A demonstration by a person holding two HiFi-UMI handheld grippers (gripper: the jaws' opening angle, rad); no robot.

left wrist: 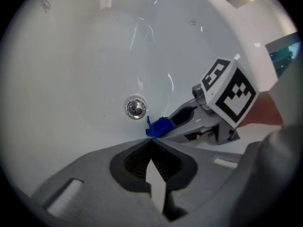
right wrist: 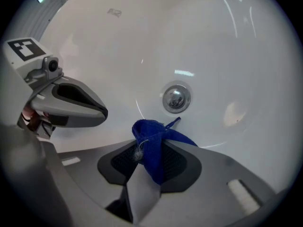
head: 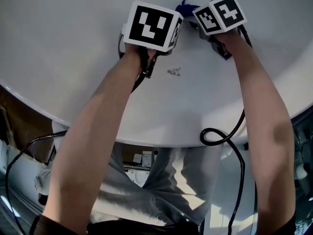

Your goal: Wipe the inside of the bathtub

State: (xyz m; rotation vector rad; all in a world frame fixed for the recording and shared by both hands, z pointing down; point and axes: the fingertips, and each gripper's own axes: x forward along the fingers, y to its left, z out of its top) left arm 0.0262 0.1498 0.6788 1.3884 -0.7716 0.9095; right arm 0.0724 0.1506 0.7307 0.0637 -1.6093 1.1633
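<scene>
Right gripper (right wrist: 147,148) pinches the cloth (right wrist: 156,131), left gripper (left wrist: 150,140) is pressed together, empty. Drain (right wrist: 176,98) sits just above my cloth, mid-frame, so right's closer.

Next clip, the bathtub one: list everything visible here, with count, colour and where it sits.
bathtub: one, white, fills all views
drain plug: one, chrome, on the tub floor just beyond the grippers
cloth: one, blue, bunched between the right gripper's jaws
small mark: one, grey, on the tub surface near the left gripper
cables: two, black, trailing back from the grippers
left gripper: grey with a black-and-white marker cube, jaws together, empty
right gripper: same build, jaws clamped on the cloth
forearms: two, bare, reaching into the tub
trousers: grey, below the tub rim
</scene>
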